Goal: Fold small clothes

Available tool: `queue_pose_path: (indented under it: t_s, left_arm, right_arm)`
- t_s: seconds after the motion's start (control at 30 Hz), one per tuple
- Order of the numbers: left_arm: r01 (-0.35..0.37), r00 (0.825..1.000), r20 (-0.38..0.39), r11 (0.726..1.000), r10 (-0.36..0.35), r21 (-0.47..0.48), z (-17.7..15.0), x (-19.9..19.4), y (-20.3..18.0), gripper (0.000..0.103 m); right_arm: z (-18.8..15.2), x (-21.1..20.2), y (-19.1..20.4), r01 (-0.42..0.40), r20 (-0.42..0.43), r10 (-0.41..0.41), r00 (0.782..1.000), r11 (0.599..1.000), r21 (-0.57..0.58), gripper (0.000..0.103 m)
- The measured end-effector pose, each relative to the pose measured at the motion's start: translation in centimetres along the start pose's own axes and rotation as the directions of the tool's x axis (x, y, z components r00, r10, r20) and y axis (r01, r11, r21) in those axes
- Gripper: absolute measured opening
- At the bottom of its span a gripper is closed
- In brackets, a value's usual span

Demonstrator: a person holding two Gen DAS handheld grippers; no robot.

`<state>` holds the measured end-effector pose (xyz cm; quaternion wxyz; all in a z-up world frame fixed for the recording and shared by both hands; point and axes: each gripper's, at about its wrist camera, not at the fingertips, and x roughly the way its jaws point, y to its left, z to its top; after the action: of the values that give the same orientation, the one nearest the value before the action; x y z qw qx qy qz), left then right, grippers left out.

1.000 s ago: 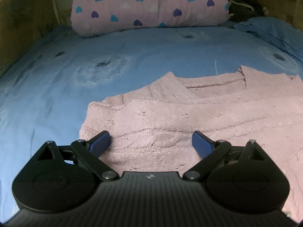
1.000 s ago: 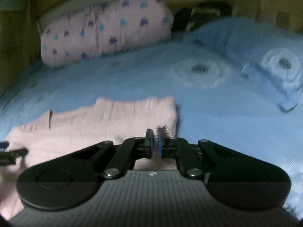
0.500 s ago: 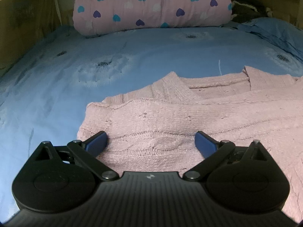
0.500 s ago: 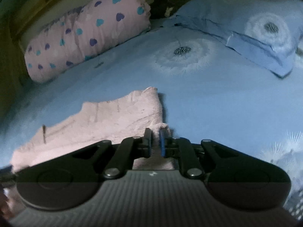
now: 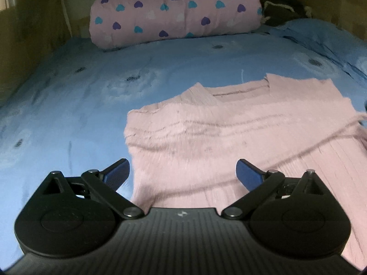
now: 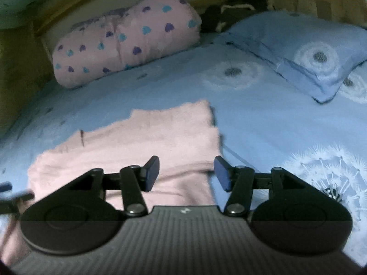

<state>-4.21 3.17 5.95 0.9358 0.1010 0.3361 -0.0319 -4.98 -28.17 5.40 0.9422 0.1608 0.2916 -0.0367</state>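
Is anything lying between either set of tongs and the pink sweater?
Nothing visible. The left tongs and the right tongs are both open just above the pink sweater, which lies alone on the blue bedspread.

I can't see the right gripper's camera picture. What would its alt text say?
An open two-finger gripper hovers over the right edge of a pink knitted sweater lying on a blue bedsheet printed with dandelions. Behind lie a pink roll of bedding with hearts and a blue pillow.
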Motion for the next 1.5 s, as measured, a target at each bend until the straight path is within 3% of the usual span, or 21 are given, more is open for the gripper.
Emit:
queue_pose_path:
  t_s: [0.07, 0.17, 0.37, 0.57, 0.67, 0.8, 0.93, 1.03, 1.17, 1.23, 1.3, 1.4, 1.5]
  left_arm:
    - [-0.002, 1.000, 0.013, 1.000, 0.002, 0.023, -0.8, -1.8, -0.6, 0.101]
    - [0.017, 1.000, 0.023, 0.999, -0.018, 0.037, -1.9, -4.1, -1.2, 0.101]
    - [0.071, 0.997, 0.018, 0.997, -0.071, 0.023, -4.2, -8.2, -2.0, 0.101]
    - [0.066, 0.997, 0.046, 0.996, -0.068, 0.055, -7.0, -11.3, -2.7, 0.101]
    - [0.075, 0.996, 0.048, 0.995, -0.078, 0.067, -8.1, -12.3, -3.1, 0.101]
    - [0.095, 0.995, 0.032, 0.990, -0.099, 0.107, -9.9, -13.1, -3.4, 0.101]
    - [0.083, 0.996, 0.023, 0.985, -0.088, 0.154, -11.8, -13.8, -3.5, 0.101]
    - [0.097, 0.995, 0.008, 0.978, -0.100, 0.185, -13.2, -14.0, -3.7, 0.101]
    - [0.056, 0.998, 0.017, 0.960, -0.063, 0.275, -15.4, -13.8, -5.0, 0.101]
    - [-0.016, 1.000, 0.028, 0.950, 0.007, 0.311, -16.4, -13.3, -5.7, 0.101]
    - [-0.040, 0.999, 0.019, 0.943, 0.036, 0.332, -17.0, -12.9, -5.8, 0.101]
    - [-0.004, 1.000, 0.009, 0.934, 0.001, 0.357, -17.8, -13.0, -5.8, 0.101]
    - [0.029, 0.999, 0.010, 0.915, -0.037, 0.402, -18.4, -13.1, -6.6, 0.101]
  right_arm:
    - [-0.1, -1.7, 1.5, -0.050, 0.018, 0.050, 0.999, 0.998, 0.046, 0.058]
    - [-1.3, -3.7, 3.8, -0.163, -0.002, 0.163, 0.987, 0.987, 0.002, 0.058]
    - [-3.9, -7.4, 7.2, -0.147, 0.006, 0.148, 0.989, 0.984, -0.103, 0.058]
    - [-6.9, -10.7, 8.9, -0.116, -0.007, 0.117, 0.993, 0.975, -0.190, 0.058]
    - [-8.8, -12.4, 9.2, -0.132, -0.034, 0.128, 0.991, 0.962, -0.239, 0.058]
    - [-11.7, -13.9, 9.6, -0.094, -0.054, 0.081, 0.995, 0.941, -0.326, 0.058]
    - [-14.9, -14.7, 9.8, -0.085, -0.078, 0.056, 0.995, 0.889, -0.450, 0.067]
    - [-16.2, -14.6, 10.0, -0.049, -0.078, 0.010, 0.997, 0.857, -0.514, 0.067]
    - [-18.5, -14.3, 11.0, 0.052, -0.022, -0.092, 0.996, 0.733, -0.678, 0.067]
    - [-20.0, -14.0, 11.4, 0.079, 0.016, -0.101, 0.995, 0.656, -0.751, 0.067]
    - [-21.4, -13.6, 11.6, 0.093, 0.037, -0.104, 0.994, 0.599, -0.796, 0.067]
    - [-22.1, -13.2, 12.1, 0.078, 0.022, -0.105, 0.994, 0.557, -0.827, 0.067]
    - [-22.3, -13.1, 12.3, 0.070, 0.015, -0.105, 0.994, 0.543, -0.837, 0.067]
